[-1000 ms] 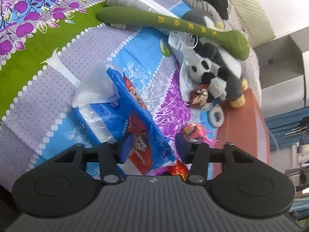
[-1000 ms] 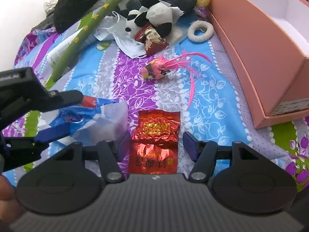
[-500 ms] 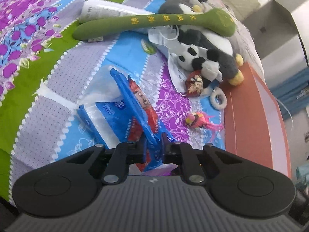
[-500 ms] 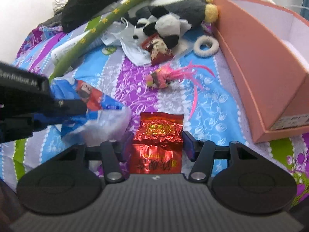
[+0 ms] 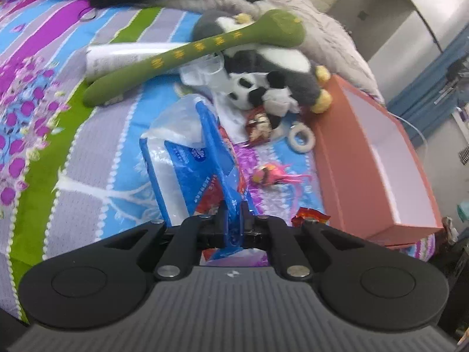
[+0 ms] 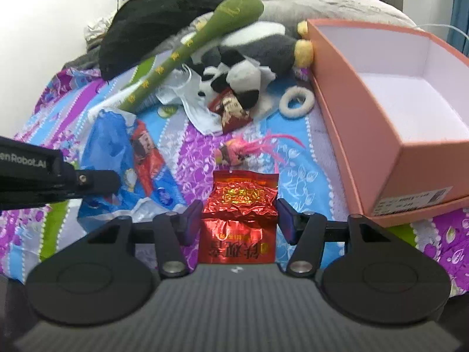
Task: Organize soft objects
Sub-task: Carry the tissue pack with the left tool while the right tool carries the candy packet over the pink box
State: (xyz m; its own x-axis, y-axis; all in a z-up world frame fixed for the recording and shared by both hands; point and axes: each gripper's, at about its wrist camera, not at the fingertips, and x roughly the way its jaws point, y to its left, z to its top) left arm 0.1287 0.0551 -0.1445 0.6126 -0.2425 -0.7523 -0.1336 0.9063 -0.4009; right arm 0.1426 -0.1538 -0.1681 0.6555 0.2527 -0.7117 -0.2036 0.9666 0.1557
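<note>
Jaws of the left gripper [image 5: 233,217] have just squeezed together on the blue tissue pack [image 5: 187,170], lifted over the bed cover [image 5: 96,158]. The right gripper [image 6: 236,220] has jaws spread beside the red foil packet [image 6: 239,220]; I cannot tell if they touch.

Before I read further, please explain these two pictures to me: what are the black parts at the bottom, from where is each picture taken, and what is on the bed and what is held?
No robot is here. A person holds one two-finger gripper in each hand, and each gripper carries a camera looking along its fingers; the black parts are the tools themselves.

In the left camera's picture, the left gripper has just closed on the blue tissue pack.

In the right camera's picture, the right gripper stands half open around a red foil packet; whether the pads press it I cannot tell.

On the flowered bedsheet lie a panda plush, a long green plush stick, a white hair ring, a small pink toy and an open pink box.
</note>
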